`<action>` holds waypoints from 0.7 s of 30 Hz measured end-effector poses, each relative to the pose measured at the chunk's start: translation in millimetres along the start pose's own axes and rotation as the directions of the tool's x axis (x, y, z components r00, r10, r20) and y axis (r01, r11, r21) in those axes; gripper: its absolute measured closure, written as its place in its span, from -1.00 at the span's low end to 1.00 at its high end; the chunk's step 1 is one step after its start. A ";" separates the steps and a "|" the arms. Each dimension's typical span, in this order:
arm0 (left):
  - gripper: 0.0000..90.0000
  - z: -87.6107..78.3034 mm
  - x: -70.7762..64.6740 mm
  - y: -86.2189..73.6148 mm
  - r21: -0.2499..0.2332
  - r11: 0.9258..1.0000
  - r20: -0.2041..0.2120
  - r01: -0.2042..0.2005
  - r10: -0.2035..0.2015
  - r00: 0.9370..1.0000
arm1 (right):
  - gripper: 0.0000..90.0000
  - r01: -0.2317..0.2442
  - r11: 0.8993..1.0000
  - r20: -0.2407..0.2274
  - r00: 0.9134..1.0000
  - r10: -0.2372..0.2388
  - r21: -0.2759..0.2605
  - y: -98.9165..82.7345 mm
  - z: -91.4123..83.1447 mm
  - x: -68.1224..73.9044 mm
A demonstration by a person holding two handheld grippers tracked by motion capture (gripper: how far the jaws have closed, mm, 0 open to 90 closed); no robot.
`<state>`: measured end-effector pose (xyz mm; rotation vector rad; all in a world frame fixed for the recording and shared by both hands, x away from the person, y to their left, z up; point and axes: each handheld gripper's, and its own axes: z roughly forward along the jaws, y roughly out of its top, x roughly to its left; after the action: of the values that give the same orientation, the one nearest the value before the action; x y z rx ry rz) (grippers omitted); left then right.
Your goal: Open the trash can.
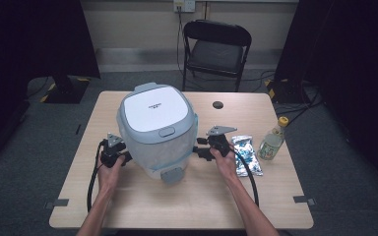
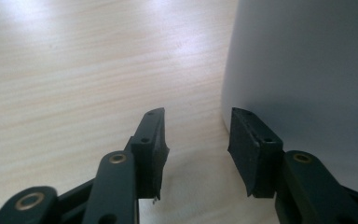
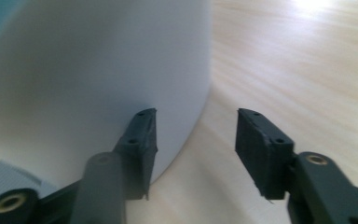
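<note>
A white and grey-blue lidded appliance (image 1: 156, 130), shaped like a rice cooker, stands in the middle of the wooden table (image 1: 128, 206). My left gripper (image 1: 124, 156) sits at its left side, low on the table. In the left gripper view the gripper (image 2: 196, 135) is open, with bare tabletop between the pads, and the right pad is close to the appliance's white wall (image 2: 307, 70). My right gripper (image 1: 200, 150) is at the appliance's right side. In the right gripper view the gripper (image 3: 196, 135) is open, and its left pad lies beside the curved wall (image 3: 98, 60).
A silver foil pouch (image 1: 246, 153) lies just right of my right hand, and a bottle with a yellow cap (image 1: 272, 140) stands beyond it near the table's right edge. A cable hole (image 1: 218, 104) is behind. A black folding chair (image 1: 215, 49) stands past the far edge.
</note>
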<state>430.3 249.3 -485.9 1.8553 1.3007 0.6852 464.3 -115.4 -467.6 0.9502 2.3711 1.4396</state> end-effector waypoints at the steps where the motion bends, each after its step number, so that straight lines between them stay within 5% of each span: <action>1: 0.29 0.3 0.6 0.8 0.005 1.000 0.011 -0.005 0.005 1.000 | 0.07 -0.006 1.000 -0.016 1.000 0.006 -0.003 -2.8 -1.8 3.1; 6: 0.66 2.1 -0.8 -0.5 -0.004 1.000 0.070 0.015 -0.015 0.997 | 0.05 0.032 0.999 -0.080 0.996 -0.032 0.006 -13.0 -12.1 25.8; 11: 0.64 0.4 -4.5 -2.3 0.004 1.000 0.134 0.016 -0.017 0.991 | -0.28 0.051 0.998 -0.116 0.992 -0.048 0.027 -19.8 -21.4 33.0; 14: 0.40 -3.0 -7.7 -6.0 0.008 1.000 0.174 0.006 -0.007 0.985 | -0.32 0.063 0.997 -0.068 0.996 -0.060 0.043 -24.4 -25.9 30.3; 17: 0.25 -5.9 -12.7 -7.9 0.015 1.000 0.184 -0.015 0.012 0.983 | -0.30 0.024 0.999 -0.017 1.000 -0.023 0.039 -28.3 -28.2 19.6; 21: 0.37 -10.4 -20.1 -8.8 0.013 0.999 0.167 -0.038 0.035 0.985 | -0.20 0.013 0.999 -0.015 1.000 -0.013 0.037 -29.0 -29.2 16.0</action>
<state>410.7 235.1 -487.3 1.9100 1.1703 0.5269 425.8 -135.6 -475.3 0.9346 2.4182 1.4072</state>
